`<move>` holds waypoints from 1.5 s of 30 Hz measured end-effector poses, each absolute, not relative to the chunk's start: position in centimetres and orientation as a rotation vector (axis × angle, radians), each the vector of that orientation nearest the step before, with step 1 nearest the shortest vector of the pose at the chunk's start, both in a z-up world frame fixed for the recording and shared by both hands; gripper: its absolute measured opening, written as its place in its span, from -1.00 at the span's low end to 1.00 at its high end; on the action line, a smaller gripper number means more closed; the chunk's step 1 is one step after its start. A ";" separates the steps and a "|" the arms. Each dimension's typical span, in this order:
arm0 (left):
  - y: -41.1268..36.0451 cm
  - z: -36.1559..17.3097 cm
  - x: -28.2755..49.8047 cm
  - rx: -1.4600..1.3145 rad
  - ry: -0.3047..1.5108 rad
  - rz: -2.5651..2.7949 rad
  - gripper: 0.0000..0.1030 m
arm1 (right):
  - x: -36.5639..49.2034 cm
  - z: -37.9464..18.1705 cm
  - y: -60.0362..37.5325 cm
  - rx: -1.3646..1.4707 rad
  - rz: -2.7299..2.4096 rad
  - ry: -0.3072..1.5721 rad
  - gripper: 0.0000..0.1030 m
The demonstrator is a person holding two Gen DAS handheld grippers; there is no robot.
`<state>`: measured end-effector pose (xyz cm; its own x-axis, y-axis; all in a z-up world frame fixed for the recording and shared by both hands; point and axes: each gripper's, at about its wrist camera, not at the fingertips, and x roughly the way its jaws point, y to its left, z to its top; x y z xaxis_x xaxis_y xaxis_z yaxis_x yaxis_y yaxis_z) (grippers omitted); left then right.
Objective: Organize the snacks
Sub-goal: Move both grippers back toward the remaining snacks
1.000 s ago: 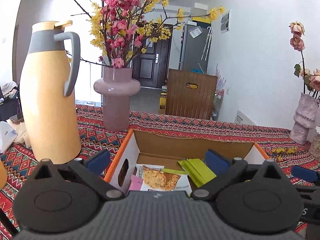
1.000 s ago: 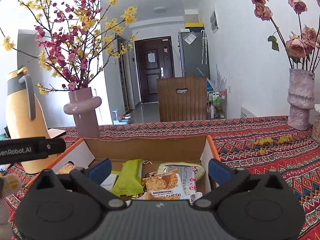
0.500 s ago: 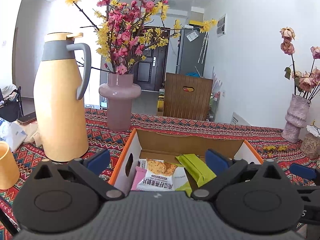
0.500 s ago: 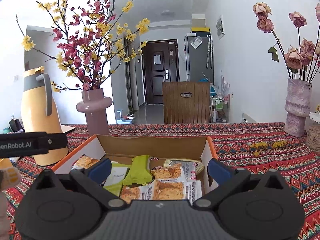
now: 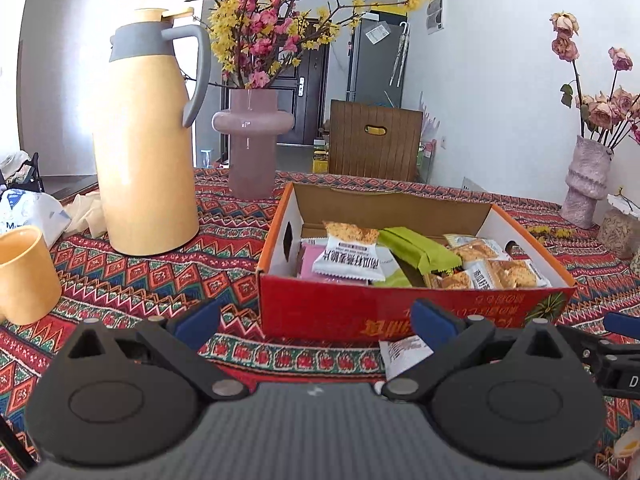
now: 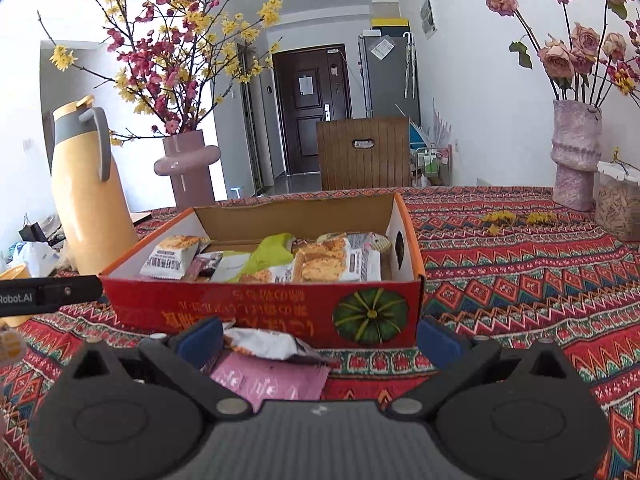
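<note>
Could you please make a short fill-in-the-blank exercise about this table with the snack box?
1. The picture printed on the front of the red box shows a green ____.
2. The handle of the yellow jug is ____ in colour.
3. In front of the box, on the cloth, a white packet lies on top of a ____ packet.
4. Both claws are ____.

Missing words: pumpkin; grey; pink; open

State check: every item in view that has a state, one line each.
Box: open-topped, upright on the cloth, part filled with snack packets.
Pink packet: outside the box, flat on the cloth.
White packet: outside the box, lying partly on the pink packet.
Jug: upright, lid down.
Cup: upright; contents hidden.
Left gripper: open, empty.
Right gripper: open, empty.
</note>
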<state>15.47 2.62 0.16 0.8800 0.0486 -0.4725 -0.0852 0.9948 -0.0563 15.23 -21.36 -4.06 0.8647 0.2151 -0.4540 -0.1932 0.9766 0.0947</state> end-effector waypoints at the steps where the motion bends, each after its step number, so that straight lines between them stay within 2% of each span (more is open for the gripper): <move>1: 2.9 -0.2 15.3 -0.076 0.497 0.070 1.00 | 15.0 -4.4 -21.5 0.045 0.212 0.489 1.00; 10: 4.6 -3.4 14.9 -0.100 0.540 0.059 1.00 | 13.4 -6.2 -21.7 0.025 0.185 0.548 1.00; 29: 5.4 -3.7 15.0 -0.170 0.544 0.050 1.00 | 14.1 -6.1 -18.8 -0.040 0.221 0.566 1.00; 45: 5.7 -3.7 14.9 -0.190 0.541 0.051 1.00 | 19.4 -5.7 -15.7 -0.098 0.194 0.597 0.82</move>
<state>14.95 5.67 -3.72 0.8566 -0.0015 -0.5159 -0.0985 0.9811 -0.1664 19.39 -15.69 -5.74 0.8096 0.1533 -0.5666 -0.2097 0.9771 -0.0352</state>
